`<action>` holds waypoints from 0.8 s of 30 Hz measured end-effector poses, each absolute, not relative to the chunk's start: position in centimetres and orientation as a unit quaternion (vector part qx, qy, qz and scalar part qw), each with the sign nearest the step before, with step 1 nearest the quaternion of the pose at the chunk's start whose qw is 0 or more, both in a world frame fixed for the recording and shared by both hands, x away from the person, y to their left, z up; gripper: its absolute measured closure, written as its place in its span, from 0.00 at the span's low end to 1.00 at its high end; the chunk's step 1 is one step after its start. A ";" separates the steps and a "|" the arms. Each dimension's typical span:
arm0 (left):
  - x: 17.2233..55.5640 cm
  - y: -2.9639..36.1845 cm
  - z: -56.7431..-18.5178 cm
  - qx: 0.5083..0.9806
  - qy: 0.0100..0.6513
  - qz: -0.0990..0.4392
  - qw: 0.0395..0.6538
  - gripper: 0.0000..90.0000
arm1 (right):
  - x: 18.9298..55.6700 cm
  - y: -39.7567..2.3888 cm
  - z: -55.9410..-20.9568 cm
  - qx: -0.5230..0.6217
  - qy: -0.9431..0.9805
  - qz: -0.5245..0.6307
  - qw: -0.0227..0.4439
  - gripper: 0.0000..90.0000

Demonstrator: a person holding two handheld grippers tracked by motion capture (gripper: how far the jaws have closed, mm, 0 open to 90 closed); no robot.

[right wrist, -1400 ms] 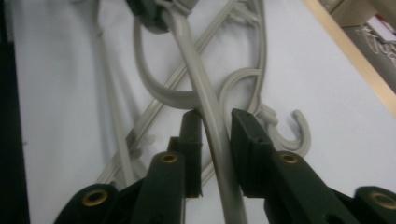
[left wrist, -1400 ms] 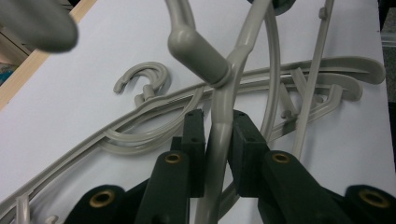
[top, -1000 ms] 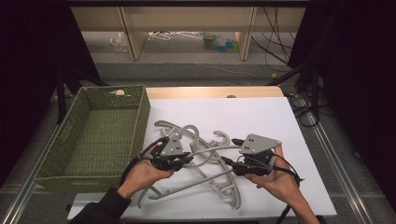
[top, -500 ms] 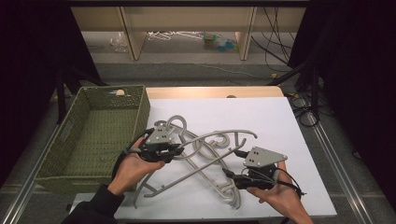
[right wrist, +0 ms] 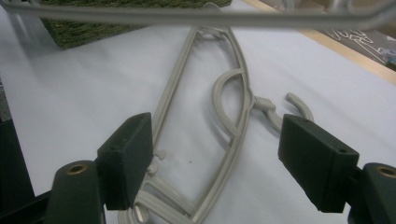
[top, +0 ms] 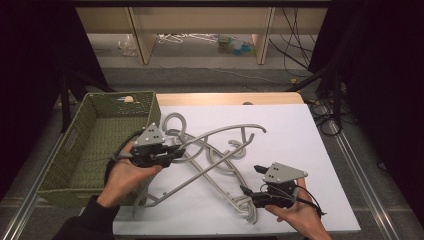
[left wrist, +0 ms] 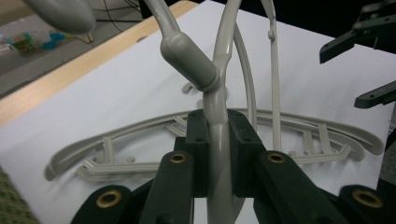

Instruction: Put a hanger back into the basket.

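Note:
My left gripper is shut on the neck of a grey plastic hanger and holds it above the white table sheet, next to the basket. In the left gripper view the pads clamp the hanger's stem. A second grey hanger lies flat on the sheet. My right gripper is near the front edge and its jaws have just been opening. In the right gripper view the flat hanger lies on the sheet between the wide jaws, untouched.
A green woven basket stands at the left of the white sheet, close to my left hand. The lifted hanger's bar crosses above my right gripper. Shelves and cables lie beyond the table's far wooden edge.
My left gripper has risen and moved left toward the basket, lifting the hanger with it. My right gripper has drawn back toward the front edge and its jaws stand wider.

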State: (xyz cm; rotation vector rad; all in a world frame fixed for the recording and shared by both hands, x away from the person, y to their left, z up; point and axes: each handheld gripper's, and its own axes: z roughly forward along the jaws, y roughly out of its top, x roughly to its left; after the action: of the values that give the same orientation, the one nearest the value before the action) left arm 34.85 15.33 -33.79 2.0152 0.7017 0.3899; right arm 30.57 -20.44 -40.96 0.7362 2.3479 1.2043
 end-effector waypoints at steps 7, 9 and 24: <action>33.8 18.0 -31.0 0.810 0.289 0.171 0.481 0.89 | 30.7 -20.7 -41.1 0.262 0.839 0.434 0.199 0.30; 33.9 19.3 -30.1 0.805 0.302 0.185 0.477 0.89 | 30.6 -20.7 -41.0 0.261 0.839 0.433 0.200 0.30; 37.2 26.5 -28.2 0.782 0.379 0.237 0.434 0.89 | 30.7 -20.6 -41.3 0.264 0.841 0.432 0.191 0.30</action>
State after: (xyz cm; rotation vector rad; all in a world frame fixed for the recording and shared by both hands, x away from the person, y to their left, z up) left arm 37.20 26.47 -28.24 1.9486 0.9446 0.5896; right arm 30.67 -20.61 -41.27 0.7413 2.3627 1.2135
